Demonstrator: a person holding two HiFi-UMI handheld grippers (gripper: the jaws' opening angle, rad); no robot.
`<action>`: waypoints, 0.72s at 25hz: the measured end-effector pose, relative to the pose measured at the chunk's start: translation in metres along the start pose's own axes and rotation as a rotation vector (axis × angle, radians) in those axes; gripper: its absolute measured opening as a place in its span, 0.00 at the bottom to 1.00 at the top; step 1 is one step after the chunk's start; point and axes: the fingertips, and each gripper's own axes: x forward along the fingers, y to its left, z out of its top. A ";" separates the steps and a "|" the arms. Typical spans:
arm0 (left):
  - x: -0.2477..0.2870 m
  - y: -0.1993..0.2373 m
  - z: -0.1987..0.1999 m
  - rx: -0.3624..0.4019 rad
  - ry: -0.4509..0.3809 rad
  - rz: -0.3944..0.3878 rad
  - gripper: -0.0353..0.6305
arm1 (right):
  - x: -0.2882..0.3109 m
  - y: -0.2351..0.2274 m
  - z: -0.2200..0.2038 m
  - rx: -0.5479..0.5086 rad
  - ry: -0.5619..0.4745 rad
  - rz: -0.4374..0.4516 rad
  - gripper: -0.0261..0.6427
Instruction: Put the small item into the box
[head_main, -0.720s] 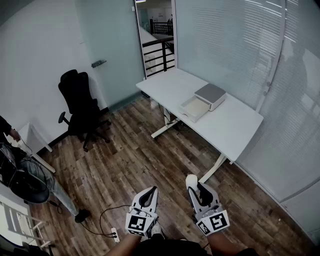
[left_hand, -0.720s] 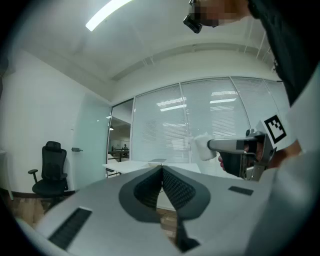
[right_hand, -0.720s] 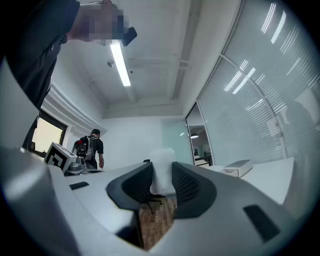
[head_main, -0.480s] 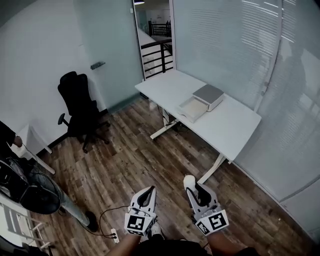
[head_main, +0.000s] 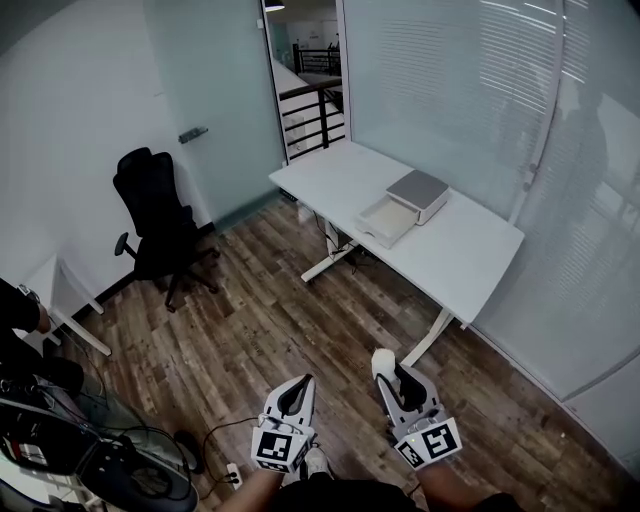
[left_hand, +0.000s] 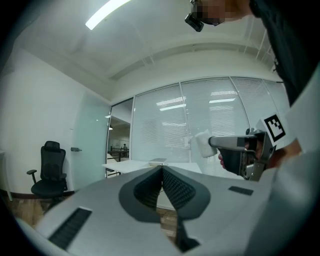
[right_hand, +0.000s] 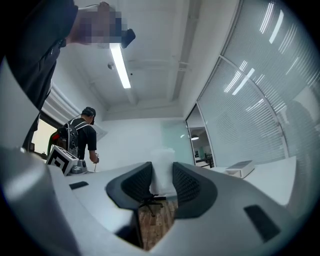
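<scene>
My right gripper (head_main: 384, 364) is shut on a small white item (head_main: 382, 357), which sticks out past its tips; in the right gripper view the white item (right_hand: 162, 170) sits pinched between the two dark pads. My left gripper (head_main: 299, 386) is shut with nothing in it, its pads (left_hand: 162, 186) meeting. Both are held low in front of me, over the wood floor. The open white box (head_main: 388, 217) with its grey lid (head_main: 419, 193) lies on the white table (head_main: 460, 262) well ahead, far from both grippers. In the left gripper view the right gripper (left_hand: 227, 150) shows holding the item (left_hand: 202, 144).
A black office chair (head_main: 158, 223) stands at the left by the wall. A person (head_main: 25, 330) and a cart with gear (head_main: 70, 455) are at the lower left; a power strip (head_main: 231, 472) lies on the floor. Glass walls with blinds (head_main: 480, 90) run behind the table.
Both grippers stay as they were. The person at the left has moved down and out along the picture's edge, and the cart with gear has come further into view.
</scene>
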 end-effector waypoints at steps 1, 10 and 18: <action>0.003 0.004 0.000 0.001 0.000 -0.008 0.07 | 0.005 0.000 -0.001 -0.001 -0.002 -0.004 0.25; 0.022 0.062 0.006 0.019 -0.005 -0.080 0.07 | 0.066 0.013 -0.006 -0.004 -0.028 -0.053 0.25; 0.035 0.093 0.017 0.019 -0.048 -0.146 0.07 | 0.102 0.017 -0.004 -0.046 -0.045 -0.080 0.25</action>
